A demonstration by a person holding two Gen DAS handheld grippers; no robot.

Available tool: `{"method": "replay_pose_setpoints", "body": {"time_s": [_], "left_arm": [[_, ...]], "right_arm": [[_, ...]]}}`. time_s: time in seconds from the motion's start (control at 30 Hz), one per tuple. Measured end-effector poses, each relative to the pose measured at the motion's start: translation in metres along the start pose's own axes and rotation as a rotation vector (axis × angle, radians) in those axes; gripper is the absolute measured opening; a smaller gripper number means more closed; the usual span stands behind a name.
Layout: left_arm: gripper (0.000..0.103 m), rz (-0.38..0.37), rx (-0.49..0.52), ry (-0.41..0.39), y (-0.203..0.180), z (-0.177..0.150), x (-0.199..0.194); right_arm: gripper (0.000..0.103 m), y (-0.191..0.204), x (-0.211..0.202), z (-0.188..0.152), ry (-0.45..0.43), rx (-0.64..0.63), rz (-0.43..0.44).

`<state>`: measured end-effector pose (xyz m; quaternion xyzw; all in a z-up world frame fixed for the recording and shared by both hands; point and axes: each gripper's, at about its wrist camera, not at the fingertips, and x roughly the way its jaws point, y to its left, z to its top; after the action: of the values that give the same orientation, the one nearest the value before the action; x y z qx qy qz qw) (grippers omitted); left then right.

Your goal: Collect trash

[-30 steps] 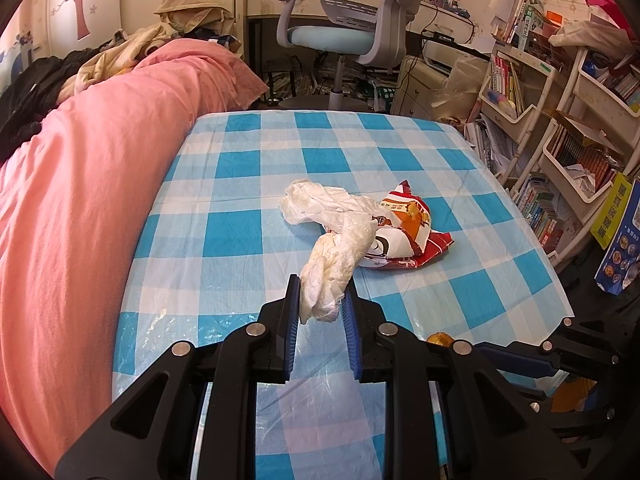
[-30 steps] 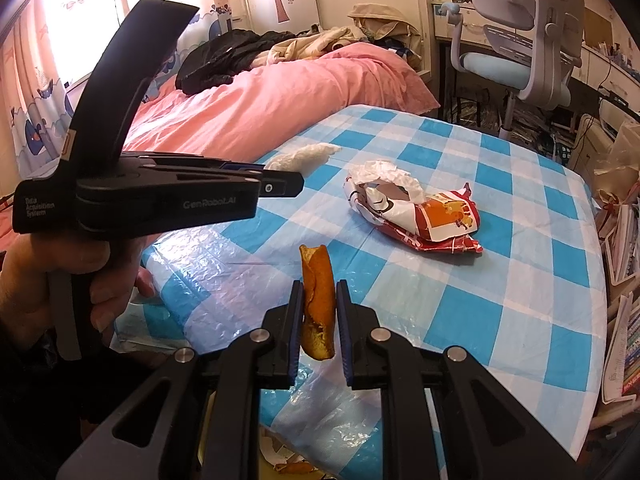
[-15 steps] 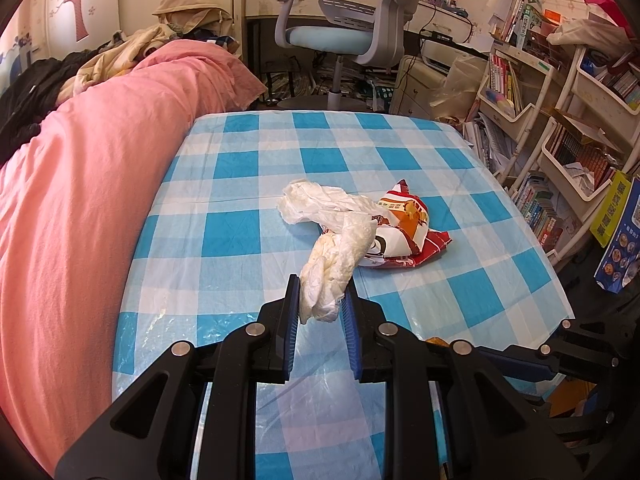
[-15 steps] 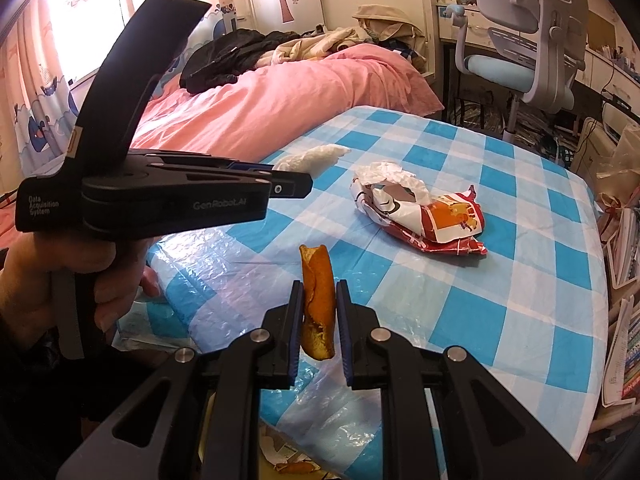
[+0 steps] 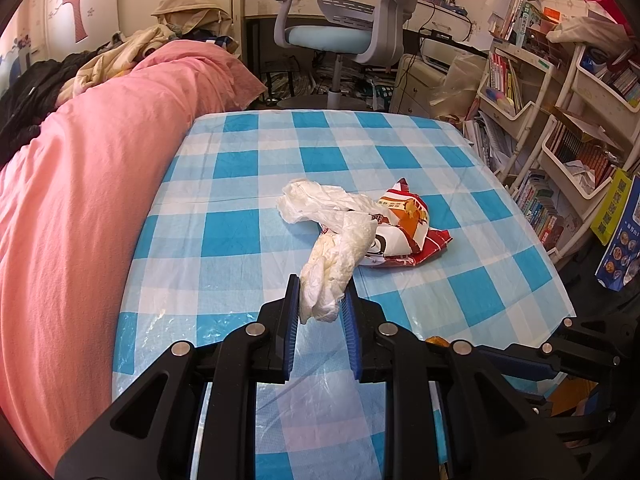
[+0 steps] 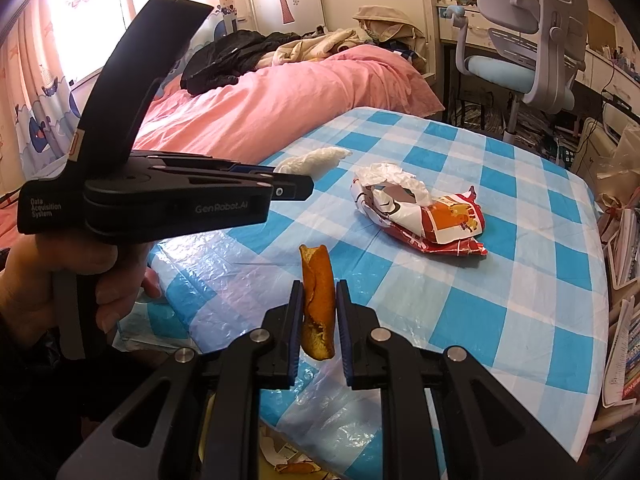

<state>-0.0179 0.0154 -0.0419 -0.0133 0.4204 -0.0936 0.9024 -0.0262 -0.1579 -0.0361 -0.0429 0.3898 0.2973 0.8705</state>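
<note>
The left claw [image 5: 319, 307] pinches a crumpled white tissue wad [image 5: 336, 264] by its near end, so the wad hangs lifted above the tabletop with the blue-and-white checked plastic cloth [image 5: 240, 236]. The right claw [image 6: 319, 316] is pressed onto a curled strip of orange peel [image 6: 317, 300], held upright between its blue pads; the strip's lower tip dangles free below them. Out on the cloth lies a crushed red-and-white snack wrapper [image 6: 432, 220] with more white paper tucked into its open end; from the left wrist view the tissue hides much of it. A hand [image 6: 60, 280] grips the left tool's handle, its wrist lost in shadow. Below the table's near edge I can just make out scraps of peel and paper [image 6: 292, 464], cut off by the claw's black arms. A pink duvet-covered bed [image 5: 72, 208] runs alongside the tabletop.
</note>
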Motion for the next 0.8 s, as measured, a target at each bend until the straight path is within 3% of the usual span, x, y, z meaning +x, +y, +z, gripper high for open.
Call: {"method": "replay_pose_setpoints", "body": {"time_s": [0.8], "left_arm": [[0.019,0.003,0.004,0.002,-0.0023,-0.0018,-0.0008]], "right_arm": [[0.017,0.0035,0.0013,-0.0005,0.004,-0.007,0.005]]}}
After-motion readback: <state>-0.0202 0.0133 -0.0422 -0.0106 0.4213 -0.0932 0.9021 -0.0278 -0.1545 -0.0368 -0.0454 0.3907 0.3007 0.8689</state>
